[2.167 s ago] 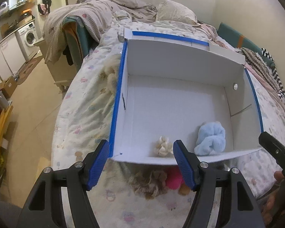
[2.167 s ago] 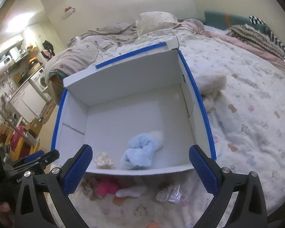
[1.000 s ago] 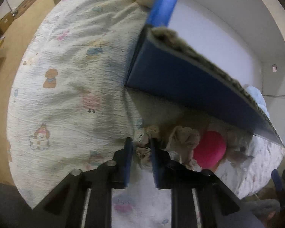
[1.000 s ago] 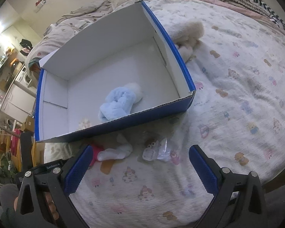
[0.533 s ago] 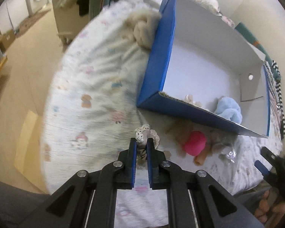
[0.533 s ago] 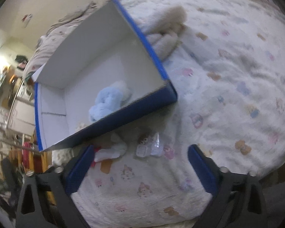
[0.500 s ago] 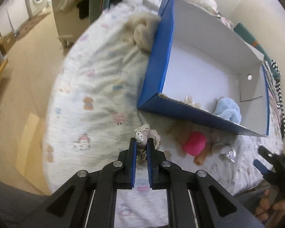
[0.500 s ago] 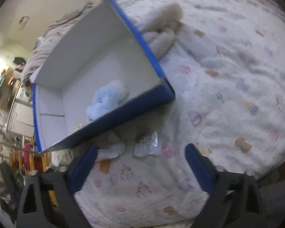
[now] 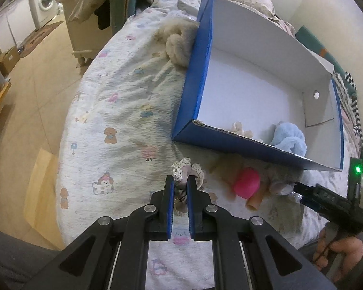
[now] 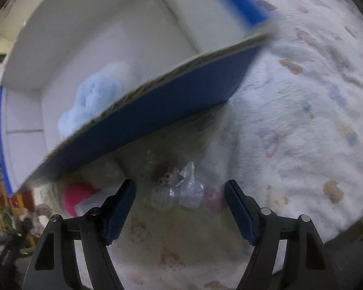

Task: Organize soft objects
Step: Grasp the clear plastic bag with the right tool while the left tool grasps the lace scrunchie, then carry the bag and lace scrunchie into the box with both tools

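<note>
The left gripper (image 9: 180, 181) is pinching a lace-trimmed beige fabric scrunchie (image 9: 187, 169), jaws pressed on its crumpled middle. The right gripper (image 10: 180, 193) is hovering, jaws spread, over a small clear-wrapped toy (image 10: 181, 186) beside the blue-and-white cardboard box (image 9: 205, 48).

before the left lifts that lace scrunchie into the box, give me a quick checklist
1. Left hand-held gripper shut on the lace scrunchie: ok.
2. Scrunchie free of the pink toy beside it: ok, they lie apart.
3. Room in the box: ok, only the blue plush and a small cream item sit by the near wall.
4. Near wall cleared: not ok, the scrunchie is below its rim.
5. Right hand-held gripper out of the way: ok, open over the plastic-wrapped toy.
6. Grip depth on the scrunchie: cannot tell.
</note>
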`<act>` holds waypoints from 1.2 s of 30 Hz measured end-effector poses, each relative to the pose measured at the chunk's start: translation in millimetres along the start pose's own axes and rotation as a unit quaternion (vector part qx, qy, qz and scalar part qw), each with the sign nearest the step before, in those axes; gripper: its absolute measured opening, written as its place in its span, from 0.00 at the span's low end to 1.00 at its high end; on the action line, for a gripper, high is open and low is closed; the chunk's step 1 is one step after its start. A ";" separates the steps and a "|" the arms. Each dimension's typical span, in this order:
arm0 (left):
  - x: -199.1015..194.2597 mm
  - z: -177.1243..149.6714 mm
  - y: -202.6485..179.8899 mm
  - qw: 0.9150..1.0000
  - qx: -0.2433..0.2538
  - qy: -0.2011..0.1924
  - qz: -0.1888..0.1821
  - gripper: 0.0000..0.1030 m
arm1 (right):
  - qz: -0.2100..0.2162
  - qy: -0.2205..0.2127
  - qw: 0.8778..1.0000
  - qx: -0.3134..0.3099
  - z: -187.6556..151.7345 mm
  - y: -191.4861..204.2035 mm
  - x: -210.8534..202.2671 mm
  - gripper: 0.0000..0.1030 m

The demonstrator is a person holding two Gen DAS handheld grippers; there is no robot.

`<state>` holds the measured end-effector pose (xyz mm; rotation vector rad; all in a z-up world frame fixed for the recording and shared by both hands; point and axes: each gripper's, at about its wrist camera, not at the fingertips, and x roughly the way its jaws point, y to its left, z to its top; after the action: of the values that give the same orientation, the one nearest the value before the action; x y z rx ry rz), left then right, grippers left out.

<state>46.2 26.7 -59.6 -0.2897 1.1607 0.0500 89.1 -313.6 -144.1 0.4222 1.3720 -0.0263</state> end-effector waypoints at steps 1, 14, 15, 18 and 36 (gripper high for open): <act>1.4 0.0 -0.8 1.000 0.001 0.001 0.002 0.09 | -0.013 0.002 1.000 -0.012 -0.1 4.5 5.1 0.79; 9.9 0.0 0.2 1.000 0.003 0.003 0.020 0.09 | -0.025 -0.019 0.999 -0.039 -15.4 19.1 -2.6 0.17; 8.2 -0.6 0.5 1.000 0.004 0.000 0.022 0.09 | -0.018 -0.024 0.999 -0.037 -17.5 18.9 -7.7 0.17; 2.4 -2.1 2.2 1.000 0.003 -0.007 0.020 0.09 | 0.002 -0.034 0.999 -0.041 -23.7 15.2 -25.6 0.17; -59.8 -4.8 -7.4 0.997 -0.007 -0.060 -0.037 0.09 | 0.085 -0.098 0.980 -0.153 -59.5 40.1 -121.1 0.17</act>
<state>19.3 25.0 -5.5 -0.3376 1.0290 0.0102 18.1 -285.5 -25.8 0.2682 1.1186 0.2743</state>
